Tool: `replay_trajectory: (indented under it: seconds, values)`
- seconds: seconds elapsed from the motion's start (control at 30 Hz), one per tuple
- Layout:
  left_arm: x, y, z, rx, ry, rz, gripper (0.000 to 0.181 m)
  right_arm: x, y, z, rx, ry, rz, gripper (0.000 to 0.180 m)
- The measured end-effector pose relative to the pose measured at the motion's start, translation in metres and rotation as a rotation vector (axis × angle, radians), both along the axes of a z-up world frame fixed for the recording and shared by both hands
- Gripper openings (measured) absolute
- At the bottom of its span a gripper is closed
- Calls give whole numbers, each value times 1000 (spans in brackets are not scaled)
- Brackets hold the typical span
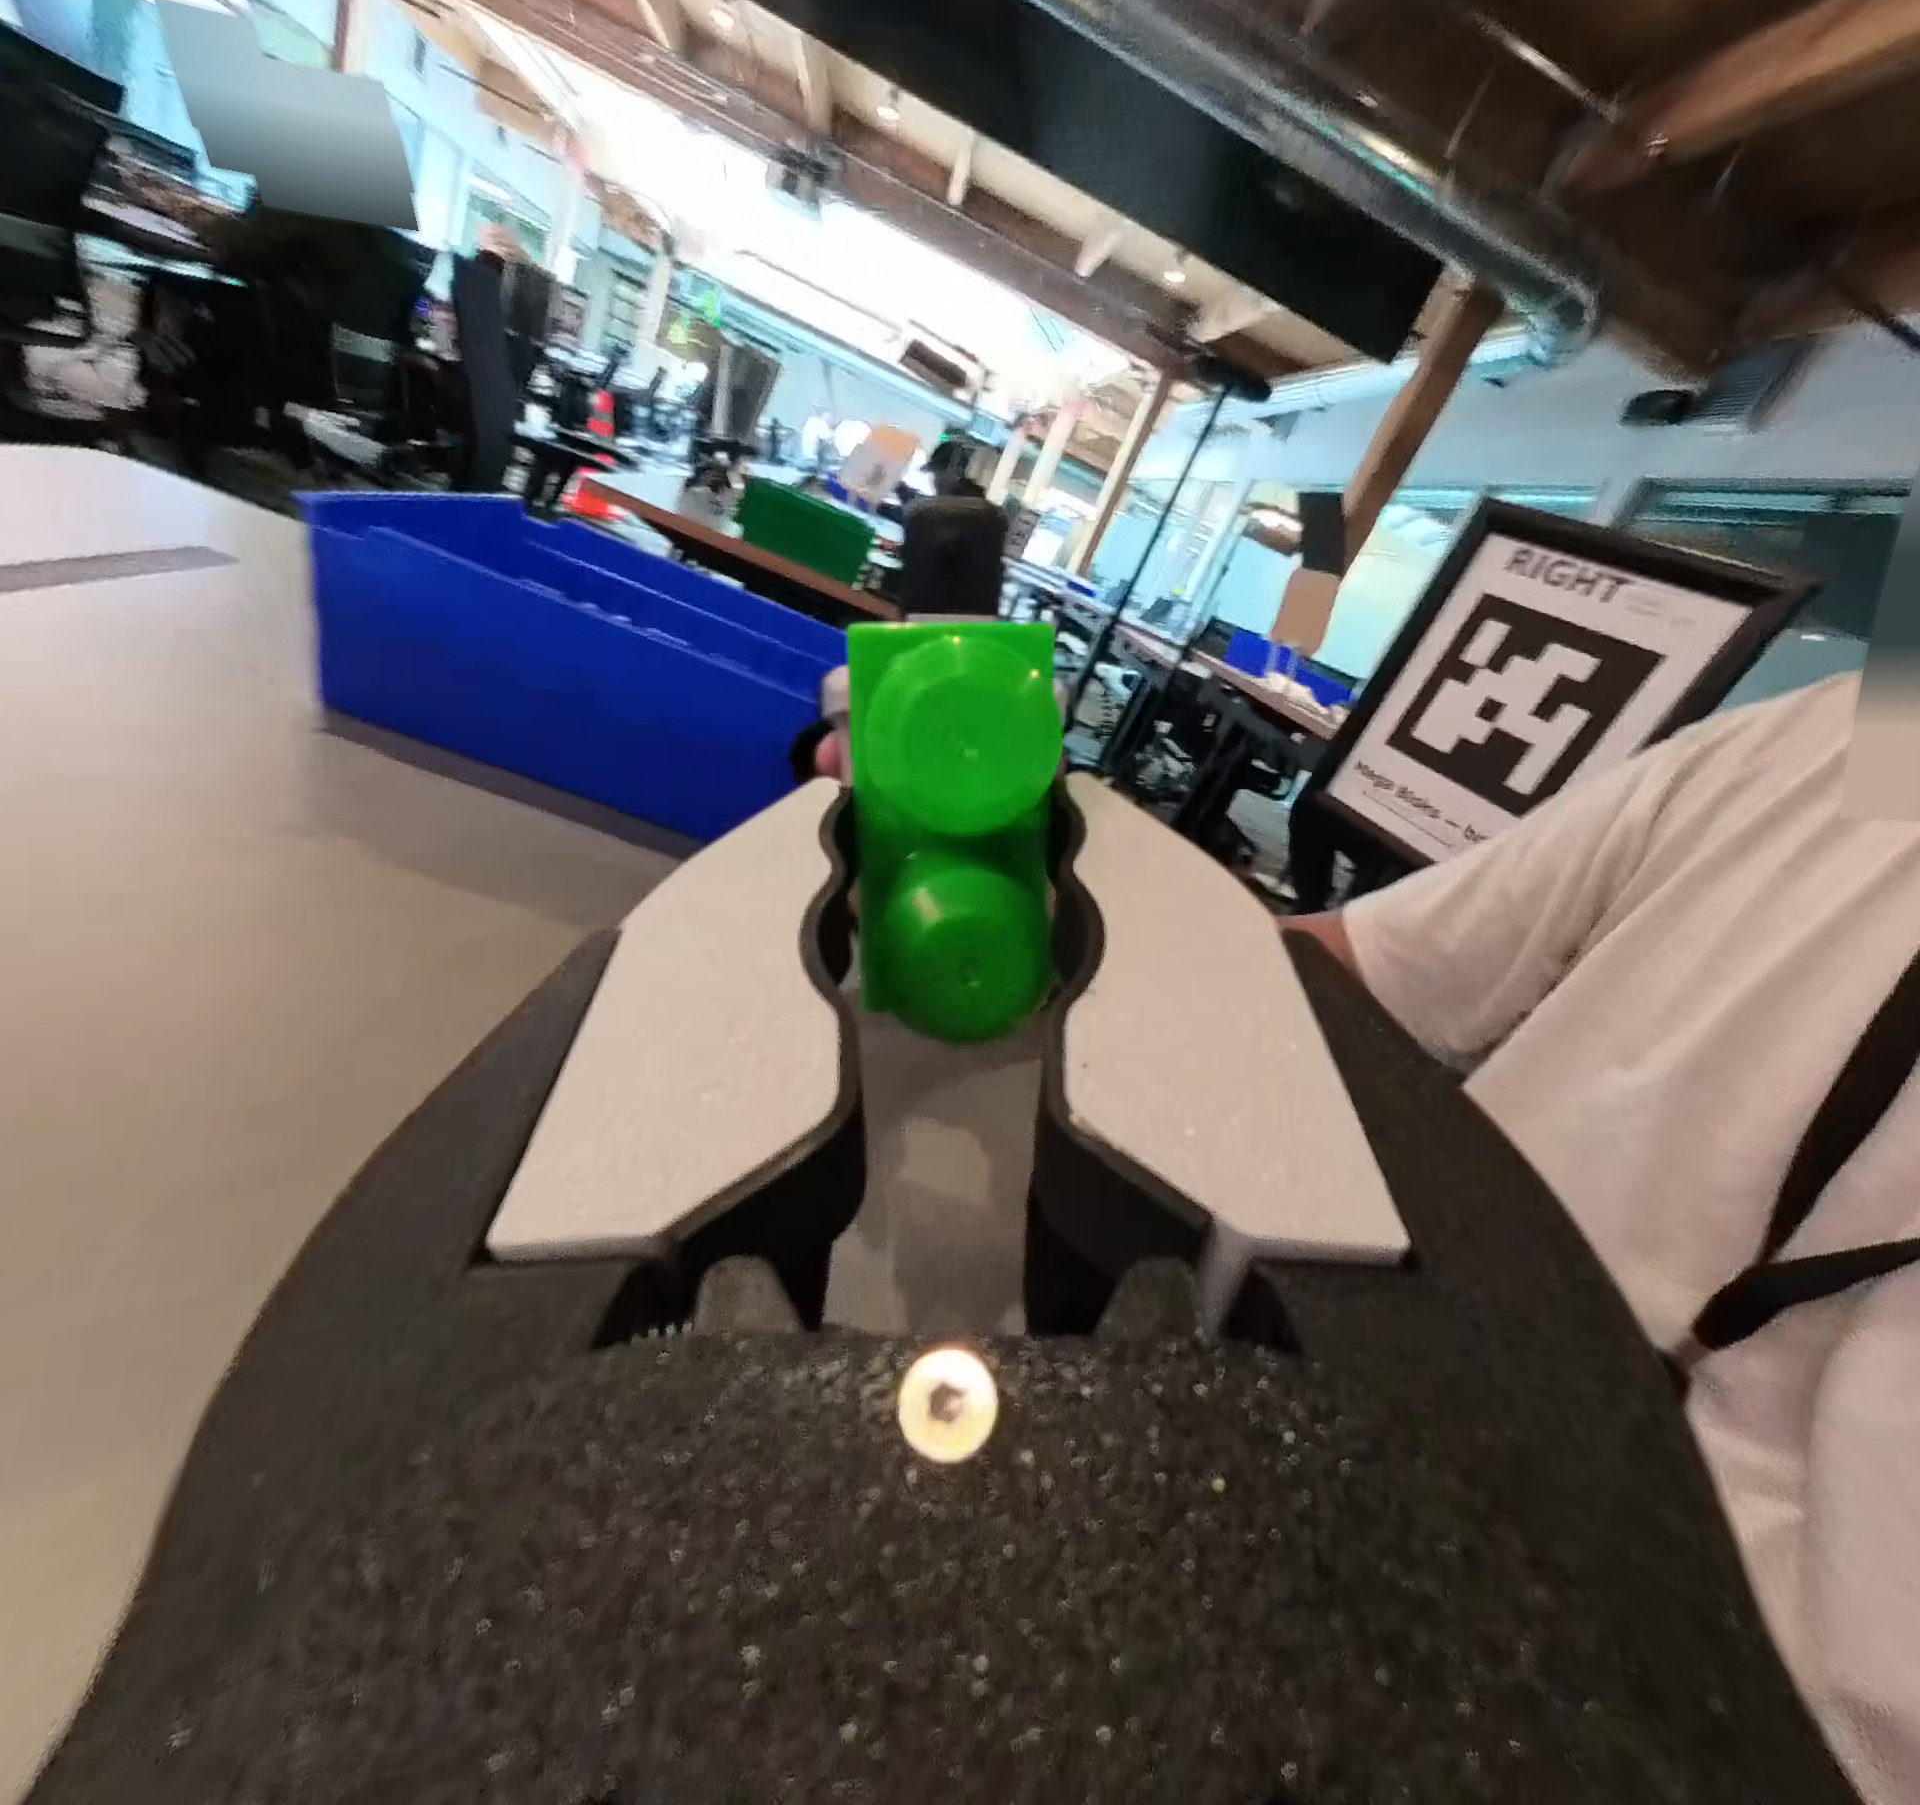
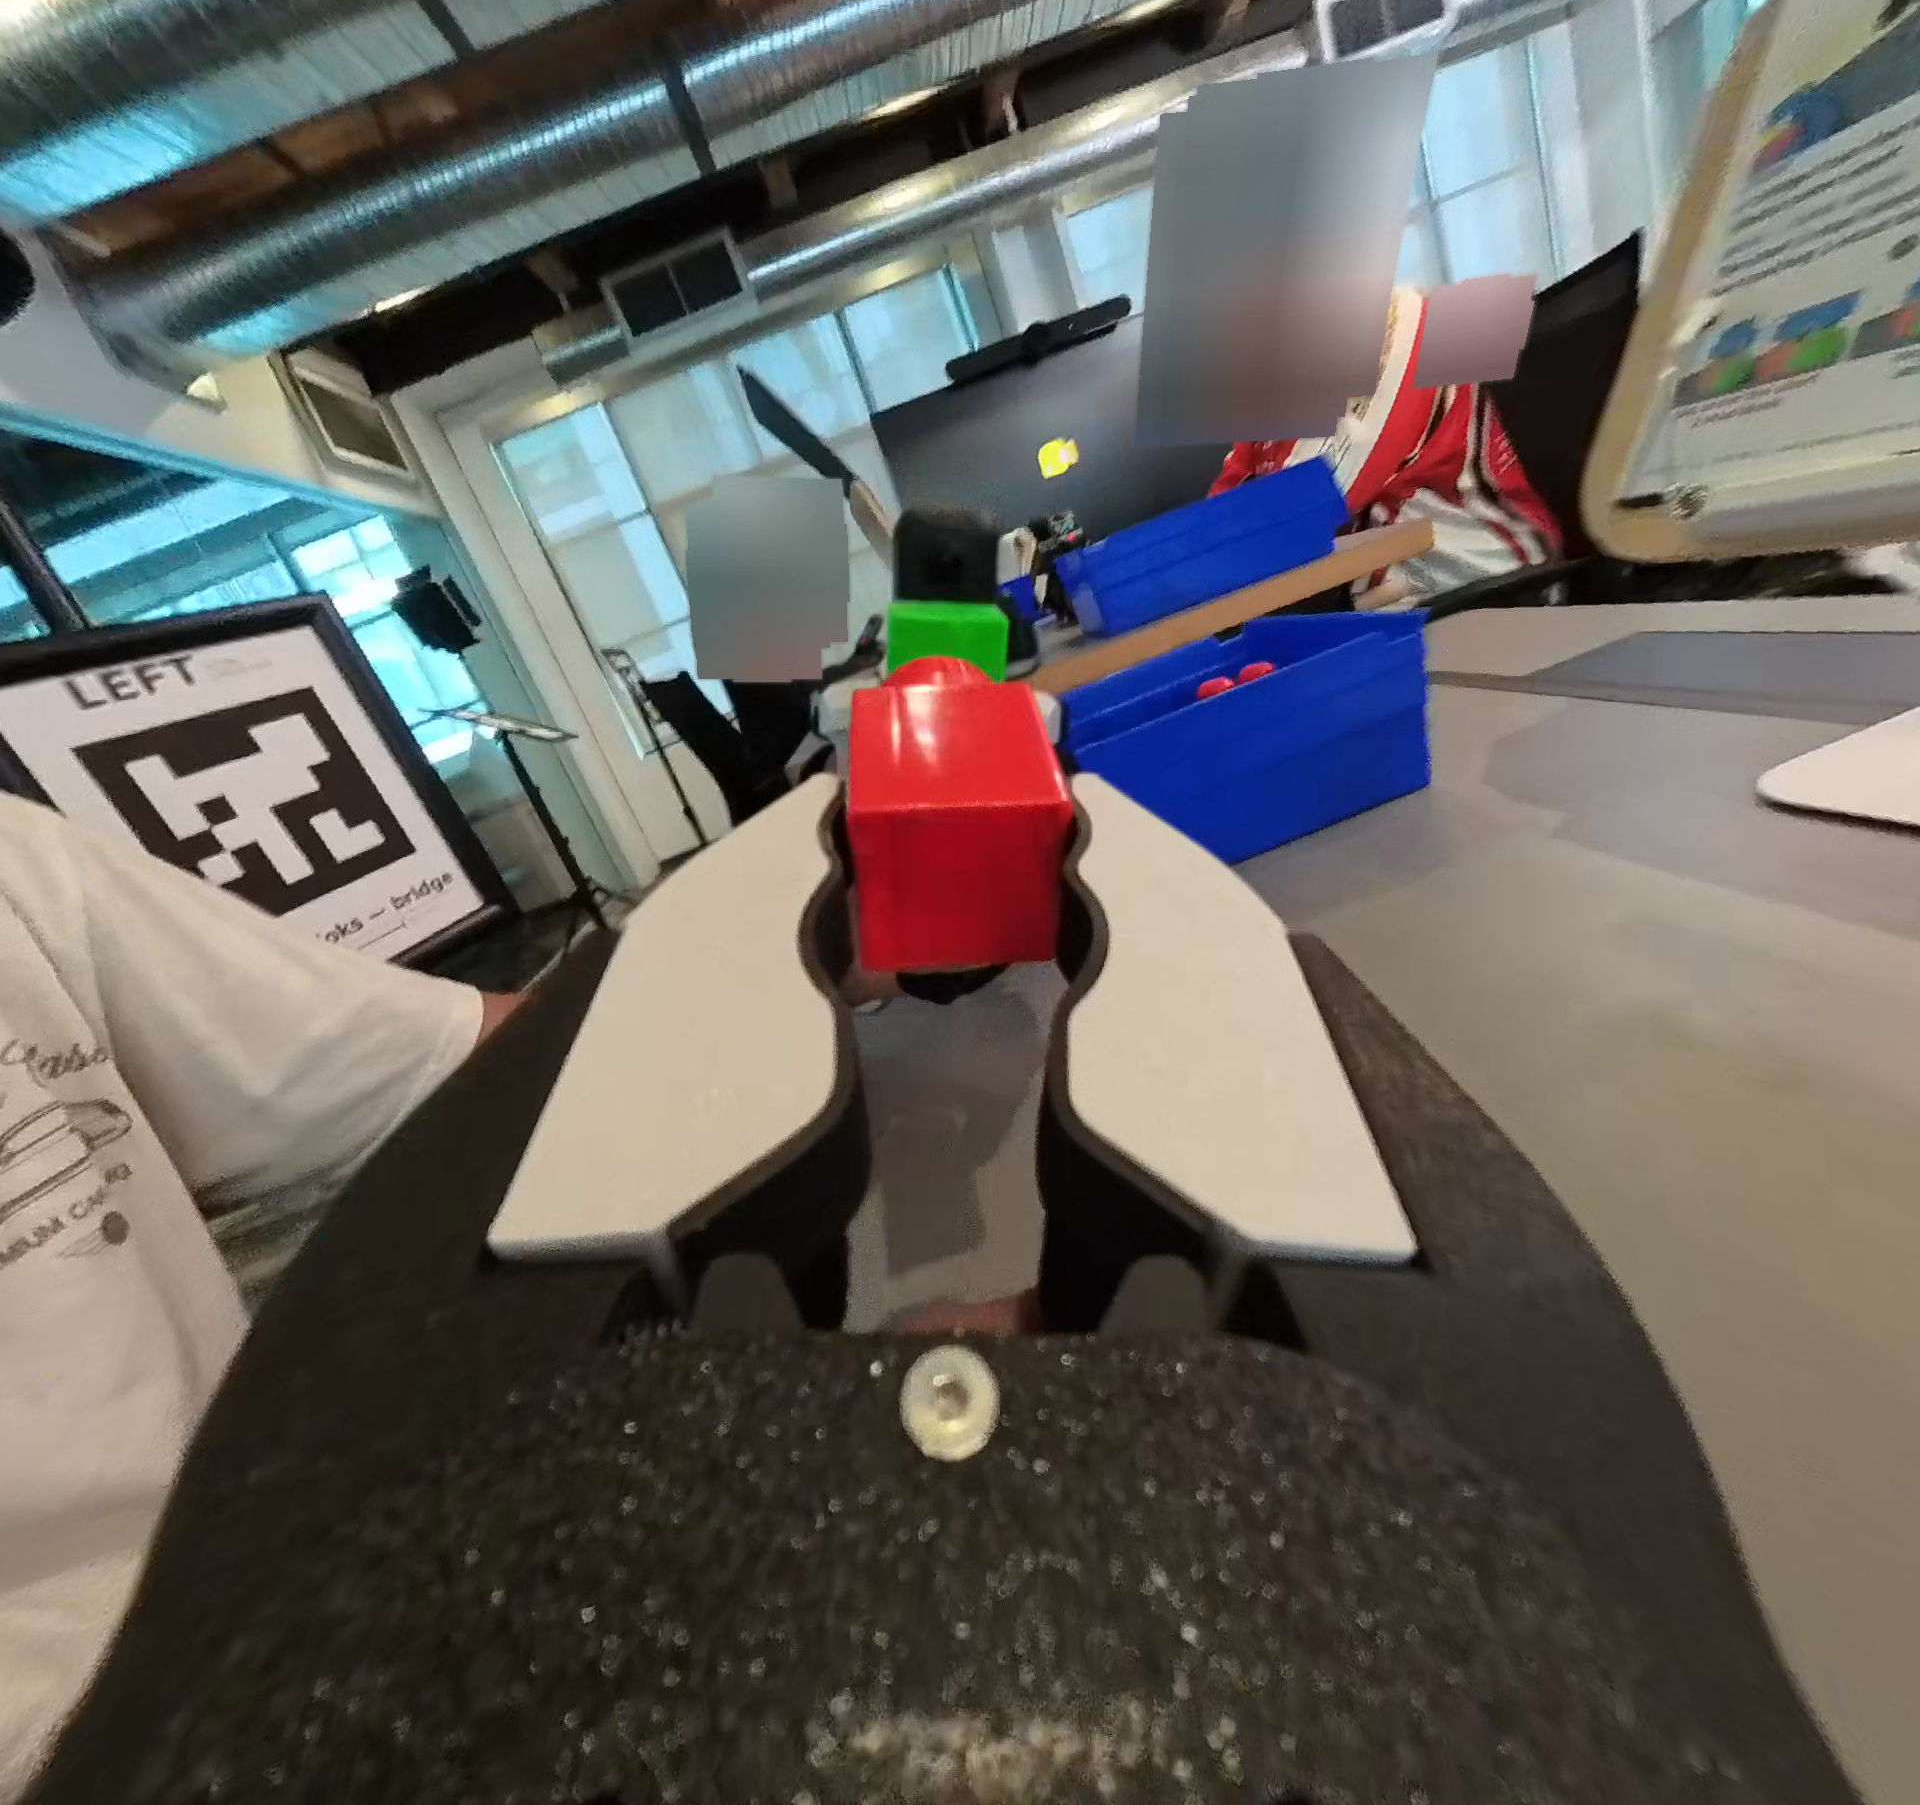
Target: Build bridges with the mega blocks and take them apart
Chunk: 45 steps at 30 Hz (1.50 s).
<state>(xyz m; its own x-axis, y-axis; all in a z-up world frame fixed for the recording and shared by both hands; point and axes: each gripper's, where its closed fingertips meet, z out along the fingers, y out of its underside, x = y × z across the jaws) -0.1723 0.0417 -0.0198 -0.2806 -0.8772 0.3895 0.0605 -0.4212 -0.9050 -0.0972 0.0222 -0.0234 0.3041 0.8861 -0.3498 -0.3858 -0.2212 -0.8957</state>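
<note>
In the left wrist view my left gripper (image 1: 954,882) is shut on a green two-stud block (image 1: 951,830), studs facing the camera, held above the grey table (image 1: 208,924). In the right wrist view my right gripper (image 2: 956,872) is shut on a red block (image 2: 956,830), its stud pointing away. Just beyond it the green block (image 2: 945,638) shows, with the other gripper's black camera (image 2: 940,560) behind it. The two grippers face each other. Whether the red and green blocks touch is unclear.
A blue bin (image 1: 551,654) stands on the table beyond the left gripper; in the right wrist view it (image 2: 1257,737) holds red blocks (image 2: 1231,680). Framed marker signs stand at the sides (image 1: 1538,706) (image 2: 249,789). A person's white sleeve (image 1: 1621,924) is close.
</note>
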Motion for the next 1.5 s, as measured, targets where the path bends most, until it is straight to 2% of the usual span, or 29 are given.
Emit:
replay_trajectory:
  seconds: [0.1, 0.2, 0.3, 0.37, 0.47, 0.5, 0.63, 0.77, 0.83, 0.93, 1.0, 1.07, 1.17, 1.27, 1.37, 1.5]
  values:
    - [-13, 9, -1, 3, 15, 56, 34, 9, 4, 4, -5, 30, -22, 36]
    - [-13, 14, -14, 70, 126, 207, 34, 8, 8, 1, -20, 24, -40, 36]
    - [-21, 42, -41, 193, 323, 602, 34, 10, 21, -11, -42, -52, -168, 36]
    - [-44, 64, -57, 266, 445, 911, 34, 22, 38, -29, -56, -198, -365, 36]
    - [-59, 69, -58, 352, 447, 1071, 34, 45, 57, -51, -74, -425, -636, 36]
    - [-58, 69, -57, 374, 454, 1075, 34, 50, 59, -54, -73, -458, -680, 36]
    - [-48, 64, -60, 415, 464, 1020, 34, 51, 62, -58, -104, -462, -683, 36]
    - [-46, 64, -65, 456, 506, 1032, 34, 51, 57, -51, -96, -441, -676, 36]
    - [-47, 65, -68, 473, 527, 1041, 34, 56, 42, -20, -110, -411, -642, 36]
    - [-49, 63, -68, 504, 532, 1049, 34, 124, 20, 50, 24, -575, -881, 36]
    - [-49, 62, -68, 528, 542, 1055, 34, 177, 10, 65, -35, -651, -985, 36]
    - [-48, 60, -68, 532, 540, 1049, 34, 222, 8, 44, -186, -718, -1014, 36]
    - [-47, 59, -69, 533, 543, 1042, 34, 251, 4, -25, -471, -909, -850, 36]
    - [-46, 60, -69, 523, 541, 1038, 34, 258, 2, -74, -611, -1061, -688, 36]
    - [-45, 62, -71, 501, 548, 1030, 34, 266, 3, -94, -636, -1195, -630, 36]
    - [-46, 64, -73, 476, 548, 1022, 35, 268, 11, -104, -636, -1179, -603, 36]
